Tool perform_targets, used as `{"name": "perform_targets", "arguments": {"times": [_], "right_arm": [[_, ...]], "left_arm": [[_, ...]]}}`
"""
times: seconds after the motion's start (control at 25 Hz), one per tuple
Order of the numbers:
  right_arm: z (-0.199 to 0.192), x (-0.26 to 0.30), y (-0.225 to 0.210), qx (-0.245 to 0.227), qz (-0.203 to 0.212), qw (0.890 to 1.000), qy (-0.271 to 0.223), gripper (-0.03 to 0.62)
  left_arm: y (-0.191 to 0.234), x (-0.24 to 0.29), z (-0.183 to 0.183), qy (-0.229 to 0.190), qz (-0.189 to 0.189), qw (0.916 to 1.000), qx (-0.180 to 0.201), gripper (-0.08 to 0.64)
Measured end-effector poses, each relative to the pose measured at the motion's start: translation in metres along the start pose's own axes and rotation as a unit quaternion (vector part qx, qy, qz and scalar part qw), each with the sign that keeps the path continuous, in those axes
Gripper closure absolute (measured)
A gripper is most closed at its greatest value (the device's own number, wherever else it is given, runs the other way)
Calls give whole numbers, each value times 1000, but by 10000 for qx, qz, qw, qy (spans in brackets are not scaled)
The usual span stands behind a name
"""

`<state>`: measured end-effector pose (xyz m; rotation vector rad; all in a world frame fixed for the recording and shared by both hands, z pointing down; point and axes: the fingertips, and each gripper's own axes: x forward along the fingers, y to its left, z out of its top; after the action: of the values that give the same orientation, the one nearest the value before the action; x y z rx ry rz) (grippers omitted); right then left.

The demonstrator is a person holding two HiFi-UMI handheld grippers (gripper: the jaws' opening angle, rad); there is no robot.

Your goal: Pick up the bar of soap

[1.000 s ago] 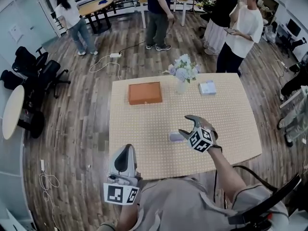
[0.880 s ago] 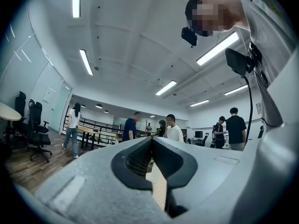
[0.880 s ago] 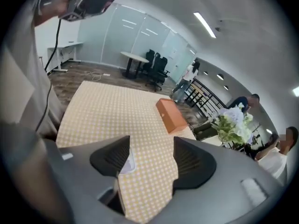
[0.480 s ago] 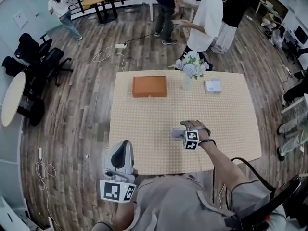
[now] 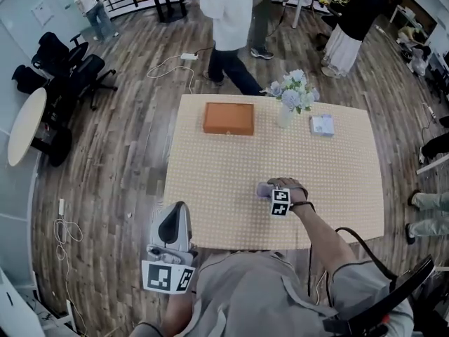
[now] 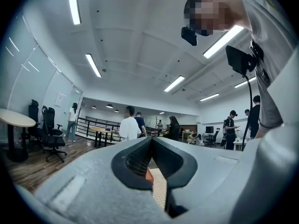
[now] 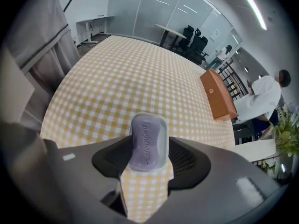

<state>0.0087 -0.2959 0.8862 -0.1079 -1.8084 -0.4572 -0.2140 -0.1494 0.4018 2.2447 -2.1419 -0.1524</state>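
- Right gripper: pointed steeply down at the table. Its jaws have just been closing and now clench the bar of soap, with a pad against each long side.
- Bar of soap: purple, lying flat on the checked cloth between the right gripper's jaws, its far end sticking out past the tips.
- Left gripper: clenched and empty, held level off the table's near-left corner, well to the left of the right gripper.
- Edges: the near table edge runs close behind the right gripper; the right edge is well off to its side.
- Open room: bare cloth ahead and to the left of the right gripper.
- Obstacles, all well ahead of the right gripper near the far edge: orange box ahead-left, vase of flowers straight ahead, small pale packet ahead-right.
- A person in a white top stands just past the far edge.
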Motion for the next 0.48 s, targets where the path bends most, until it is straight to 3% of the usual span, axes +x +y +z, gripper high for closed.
{"name": "perform_targets", "arguments": {"times": [0.16, 0.48], "right_arm": [[-4, 6, 2, 26, 146, 9998, 104, 408], [-2, 18, -3, -35, 247, 9994, 249, 393]], "left_arm": [[0, -2, 3, 2, 33, 10000, -16, 566], [0, -8, 2, 30, 71, 10000, -5, 566]]}}
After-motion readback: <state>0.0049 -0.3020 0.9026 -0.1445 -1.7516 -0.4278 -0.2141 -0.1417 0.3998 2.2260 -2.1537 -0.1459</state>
